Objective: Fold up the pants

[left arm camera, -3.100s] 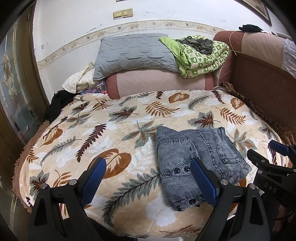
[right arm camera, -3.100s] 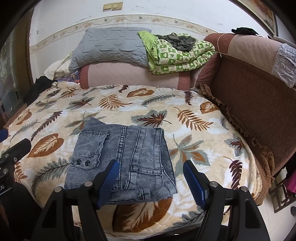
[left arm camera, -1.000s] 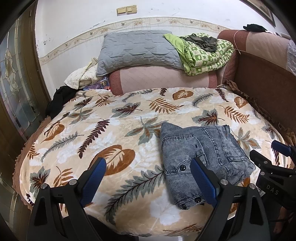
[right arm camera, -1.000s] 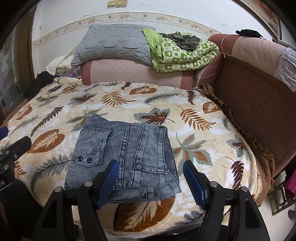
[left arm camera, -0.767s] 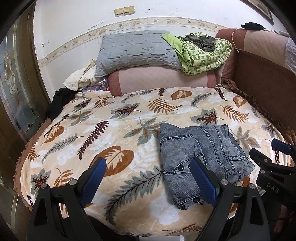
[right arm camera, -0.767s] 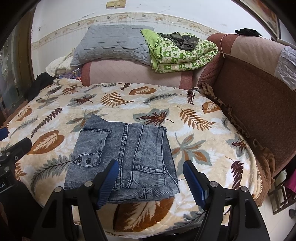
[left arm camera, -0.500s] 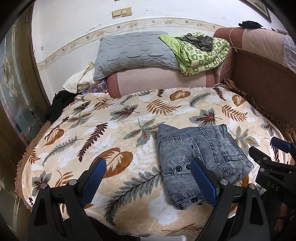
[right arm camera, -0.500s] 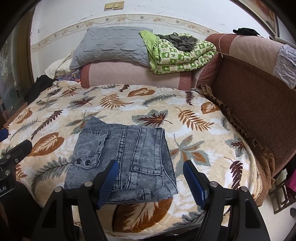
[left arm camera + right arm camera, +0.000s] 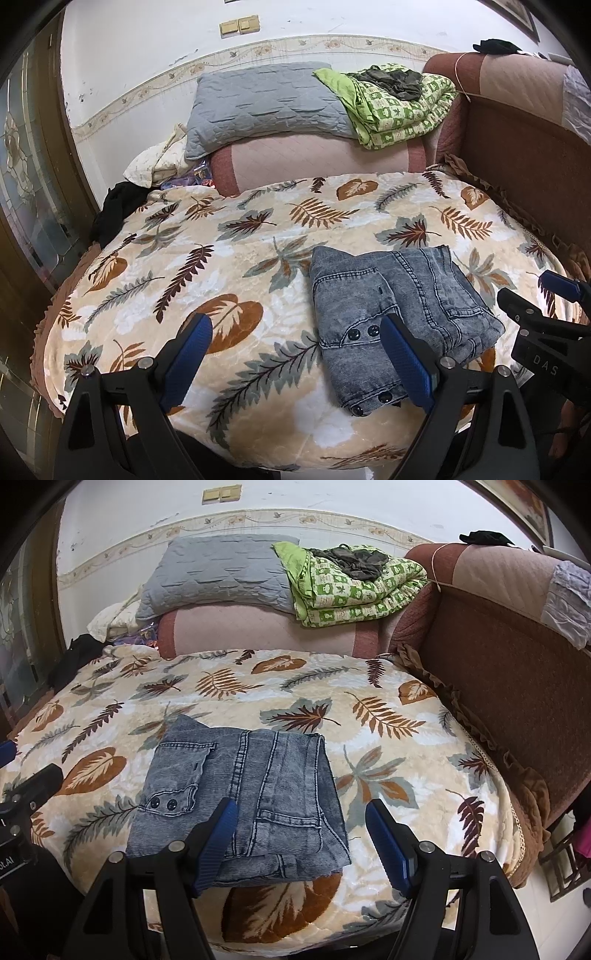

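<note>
My left claw (image 9: pixel 291 354) is wide open and grips nothing; its right finger hangs over the near left edge of the pants (image 9: pixel 399 302), whether touching I cannot tell. My right claw (image 9: pixel 299 842) is open too, a little narrower, empty, its left finger above the pants' near edge. The pants lie folded into a compact denim block near the front edge of the bed (image 9: pixel 388 746), on the leaf-print blanket, two snaps facing me. The block's longer side runs away from me, slightly slanted. Beyond it bare blanket, then a grey pillow (image 9: pixel 266 103) and a green quilt (image 9: pixel 354 590) on the bolster. A brown headboard (image 9: pixel 509 686) flanks the right.
</note>
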`<state>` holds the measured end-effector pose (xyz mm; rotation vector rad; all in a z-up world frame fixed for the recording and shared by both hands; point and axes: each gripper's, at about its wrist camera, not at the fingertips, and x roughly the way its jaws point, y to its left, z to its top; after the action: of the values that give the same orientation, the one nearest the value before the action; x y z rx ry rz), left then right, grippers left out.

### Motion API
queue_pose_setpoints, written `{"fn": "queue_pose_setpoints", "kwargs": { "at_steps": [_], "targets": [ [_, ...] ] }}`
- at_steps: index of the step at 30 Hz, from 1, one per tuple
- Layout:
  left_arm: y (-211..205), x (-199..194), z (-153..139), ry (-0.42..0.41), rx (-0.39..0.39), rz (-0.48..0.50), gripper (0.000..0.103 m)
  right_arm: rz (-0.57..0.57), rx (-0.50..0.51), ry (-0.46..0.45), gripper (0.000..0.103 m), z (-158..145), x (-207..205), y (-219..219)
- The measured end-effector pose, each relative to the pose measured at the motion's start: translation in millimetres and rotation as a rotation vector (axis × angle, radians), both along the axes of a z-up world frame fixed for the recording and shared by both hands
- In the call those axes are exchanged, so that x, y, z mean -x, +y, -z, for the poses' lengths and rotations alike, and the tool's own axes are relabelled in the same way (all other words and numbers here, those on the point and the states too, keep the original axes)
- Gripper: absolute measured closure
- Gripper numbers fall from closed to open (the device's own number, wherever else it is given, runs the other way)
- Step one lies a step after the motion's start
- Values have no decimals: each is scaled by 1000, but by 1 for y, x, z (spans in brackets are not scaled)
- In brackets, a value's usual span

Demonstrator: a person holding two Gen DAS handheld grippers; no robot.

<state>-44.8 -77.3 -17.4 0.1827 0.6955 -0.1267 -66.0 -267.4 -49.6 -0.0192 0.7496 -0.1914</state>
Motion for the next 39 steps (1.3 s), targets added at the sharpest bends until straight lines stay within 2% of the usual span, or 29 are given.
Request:
{"fn": "queue_pose_setpoints", "kwargs": {
  "at_steps": [39],
  "targets": [
    [6,-4,6,20,19,-16,11,-4,7,11,28,4,-1,5]
  ]
}}
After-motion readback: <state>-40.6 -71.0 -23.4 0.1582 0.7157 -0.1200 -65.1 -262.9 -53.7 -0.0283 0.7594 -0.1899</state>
